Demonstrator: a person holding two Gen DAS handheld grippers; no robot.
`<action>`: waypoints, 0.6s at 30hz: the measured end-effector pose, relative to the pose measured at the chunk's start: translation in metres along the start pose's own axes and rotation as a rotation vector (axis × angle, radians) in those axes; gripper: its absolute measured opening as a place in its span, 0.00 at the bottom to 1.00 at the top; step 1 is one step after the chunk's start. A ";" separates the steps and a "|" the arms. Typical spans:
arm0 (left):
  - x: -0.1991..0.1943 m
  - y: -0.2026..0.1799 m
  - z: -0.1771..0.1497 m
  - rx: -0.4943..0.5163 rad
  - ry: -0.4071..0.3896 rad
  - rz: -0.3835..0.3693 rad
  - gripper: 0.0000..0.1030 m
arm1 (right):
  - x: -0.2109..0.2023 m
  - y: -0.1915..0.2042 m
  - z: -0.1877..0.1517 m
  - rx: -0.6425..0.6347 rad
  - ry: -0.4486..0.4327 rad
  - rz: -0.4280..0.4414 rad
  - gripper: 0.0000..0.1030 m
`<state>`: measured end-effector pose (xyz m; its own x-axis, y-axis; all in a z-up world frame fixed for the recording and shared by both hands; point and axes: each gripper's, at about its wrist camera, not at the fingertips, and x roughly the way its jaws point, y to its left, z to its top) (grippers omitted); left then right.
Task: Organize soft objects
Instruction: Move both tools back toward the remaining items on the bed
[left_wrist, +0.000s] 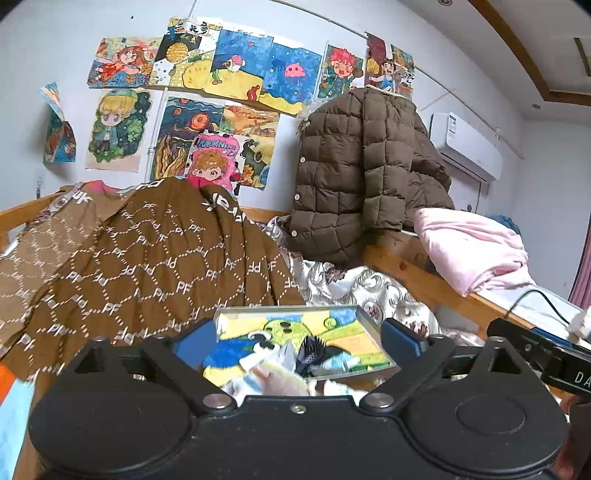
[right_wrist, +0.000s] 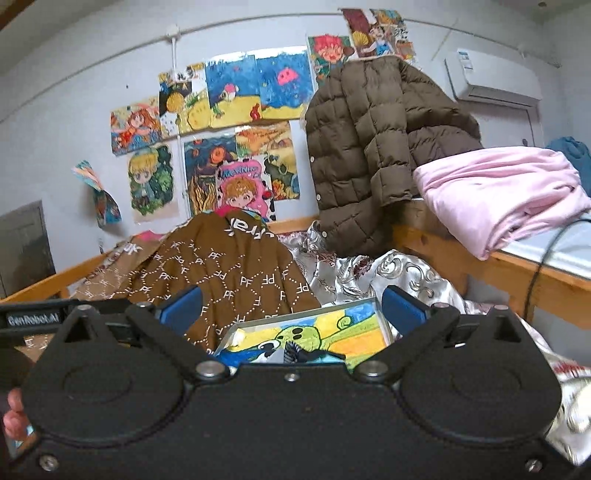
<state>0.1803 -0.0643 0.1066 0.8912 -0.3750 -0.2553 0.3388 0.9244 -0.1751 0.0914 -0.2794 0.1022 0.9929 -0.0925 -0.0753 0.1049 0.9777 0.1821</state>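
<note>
The left gripper (left_wrist: 299, 334) has its blue-padded jaws spread wide, with nothing pinched between them. Just ahead of it, seen through the gap, lies a shallow box (left_wrist: 365, 321) with pale walls and a bright crayon drawing of a green creature on its floor. Loose in this box are a dark patterned piece of cloth (left_wrist: 312, 352) and some pale, crumpled soft items (left_wrist: 273, 373) at its near edge; what these are cannot be told.

The right gripper (right_wrist: 291, 308) is likewise spread wide and empty. In its view the same box sits at 6 o'clock, tilted, with the dark cloth near its front rim.

Beyond the box, at 10 o'clock in the left view, a brown blanket (left_wrist: 155, 258) printed with "PF" letters is heaped on the bed, its peak reaching up to the posters (left_wrist: 207, 74) on the wall. A silvery patterned bedcover (left_wrist: 373, 288) is bunched beside it, at 1 o'clock of the box. A brown quilted jacket (left_wrist: 358, 177) hangs over the wooden bed frame (left_wrist: 406, 273) at 1 o'clock. A folded pink blanket (left_wrist: 472, 247) rests on the neighbouring bed at 3 o'clock, touching the jacket's sleeve. An air conditioner (left_wrist: 465, 144) is mounted on the wall above it. A black cable (left_wrist: 535, 299) runs across that bed's edge.
</note>
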 end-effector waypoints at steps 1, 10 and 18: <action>-0.009 -0.001 -0.006 -0.002 0.005 0.001 0.94 | -0.011 -0.002 -0.004 0.008 -0.004 0.001 1.00; -0.063 0.003 -0.038 -0.074 0.041 0.032 0.97 | -0.057 -0.006 -0.026 0.053 -0.006 -0.034 1.00; -0.094 0.014 -0.069 -0.166 0.112 0.103 0.99 | -0.077 0.008 -0.041 0.007 0.074 -0.094 1.00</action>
<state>0.0804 -0.0213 0.0622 0.8764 -0.2930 -0.3822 0.1852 0.9376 -0.2942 0.0133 -0.2571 0.0689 0.9718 -0.1691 -0.1641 0.1977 0.9641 0.1772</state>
